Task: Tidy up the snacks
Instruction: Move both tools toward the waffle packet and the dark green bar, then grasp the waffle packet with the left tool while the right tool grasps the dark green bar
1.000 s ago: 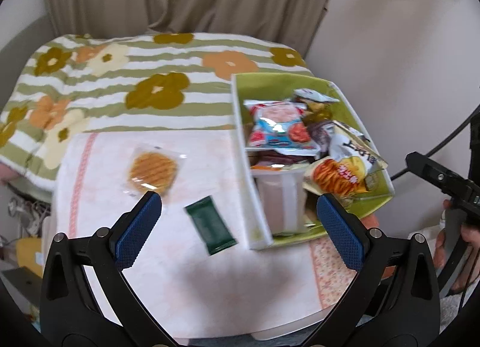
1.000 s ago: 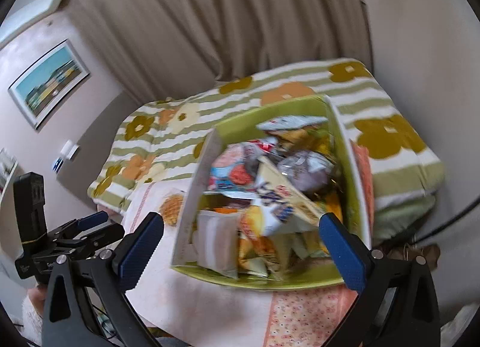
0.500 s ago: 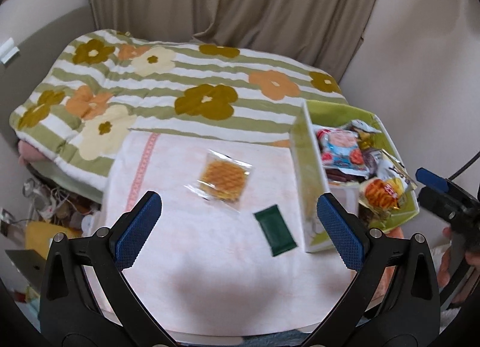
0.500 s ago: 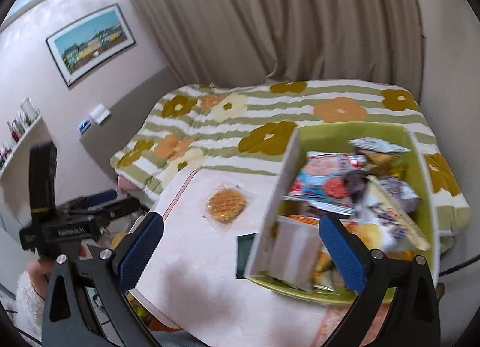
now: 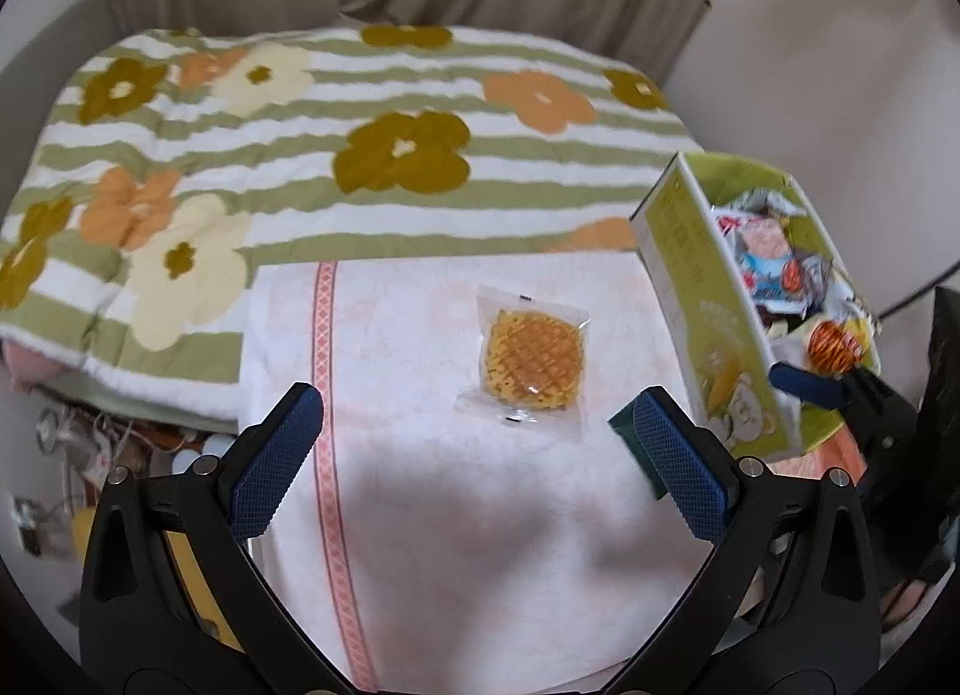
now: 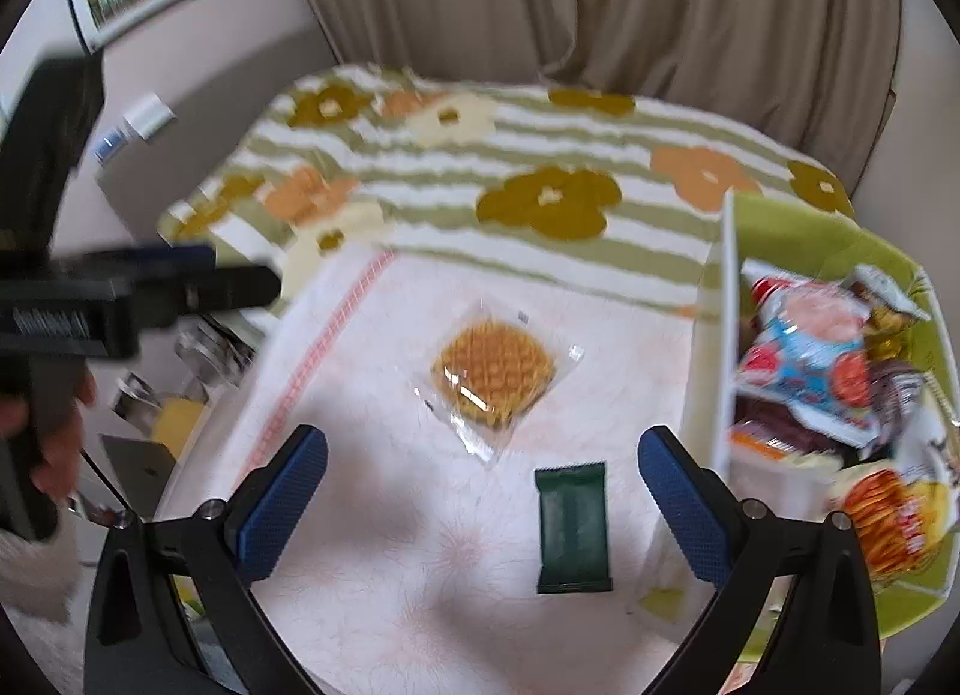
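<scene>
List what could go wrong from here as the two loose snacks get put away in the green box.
1. The green box is already heaped; its orange chip bag sits near the rim, so adding more might push something out.
2. The waffle packet lies flat in slick, clear wrap and may slide from the fingers.
3. The dark green bar is thin and flat on the white cloth; the open right hand-held gripper might pinch cloth along with it.

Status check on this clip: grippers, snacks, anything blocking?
Left gripper open, empty. Right gripper open, empty. Waffle pack and green bar loose on the cloth beside the snack box. Nothing blocking.
</scene>
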A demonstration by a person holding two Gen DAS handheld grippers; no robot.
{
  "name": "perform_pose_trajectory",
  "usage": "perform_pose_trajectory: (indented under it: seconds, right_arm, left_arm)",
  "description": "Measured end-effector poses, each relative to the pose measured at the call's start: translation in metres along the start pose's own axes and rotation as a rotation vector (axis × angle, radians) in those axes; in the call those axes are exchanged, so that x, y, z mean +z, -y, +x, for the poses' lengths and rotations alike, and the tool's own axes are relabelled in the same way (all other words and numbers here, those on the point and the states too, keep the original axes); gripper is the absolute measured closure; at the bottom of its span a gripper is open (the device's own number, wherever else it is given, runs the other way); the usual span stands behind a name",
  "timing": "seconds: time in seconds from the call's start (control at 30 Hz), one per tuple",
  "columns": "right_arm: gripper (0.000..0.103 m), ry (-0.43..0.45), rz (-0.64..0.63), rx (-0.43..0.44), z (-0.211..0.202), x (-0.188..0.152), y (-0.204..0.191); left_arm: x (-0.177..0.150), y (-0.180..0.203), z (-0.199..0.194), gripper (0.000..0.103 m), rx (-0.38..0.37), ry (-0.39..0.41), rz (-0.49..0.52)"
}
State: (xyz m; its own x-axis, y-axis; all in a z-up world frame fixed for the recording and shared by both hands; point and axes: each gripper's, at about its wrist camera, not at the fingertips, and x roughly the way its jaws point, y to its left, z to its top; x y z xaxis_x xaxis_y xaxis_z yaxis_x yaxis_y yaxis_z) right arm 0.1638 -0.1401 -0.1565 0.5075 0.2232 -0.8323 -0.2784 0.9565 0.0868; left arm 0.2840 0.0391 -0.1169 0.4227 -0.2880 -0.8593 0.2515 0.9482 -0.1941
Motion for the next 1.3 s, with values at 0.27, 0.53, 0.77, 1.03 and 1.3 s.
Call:
perform_pose_trajectory:
  seconds: [0.27,0.53,0.77,1.03,1.3]
  right_arm:
    - [0.0,-0.109,0.122,-0.158,0.069,-0.039,-0.004]
    - [0.001,-0.027,0.27,-0.291,0.082,-0.066,0.008]
    - [0.001,0.018,0.346,-0.349,0.092,-0.073,0.013]
    - [0.001,0.0,0.415,-0.269,0.099,-0.075,0.025]
    - [0.001,0.062,0.45,-0.139,0.072,-0.089,0.018]
  left_arm:
    - [0.011,-0.017,0.076,0.001,-0.074,-0.141,0.07]
    - [0.007,0.016,0.141,0.001,-0.114,-0.239,0.13]
    - [0.006,0.042,0.177,0.001,-0.094,-0.289,0.176]
    - [0.005,0.056,0.205,0.001,-0.06,-0.331,0.196]
    - [0.003,0.066,0.215,0.001,-0.031,-0.334,0.224]
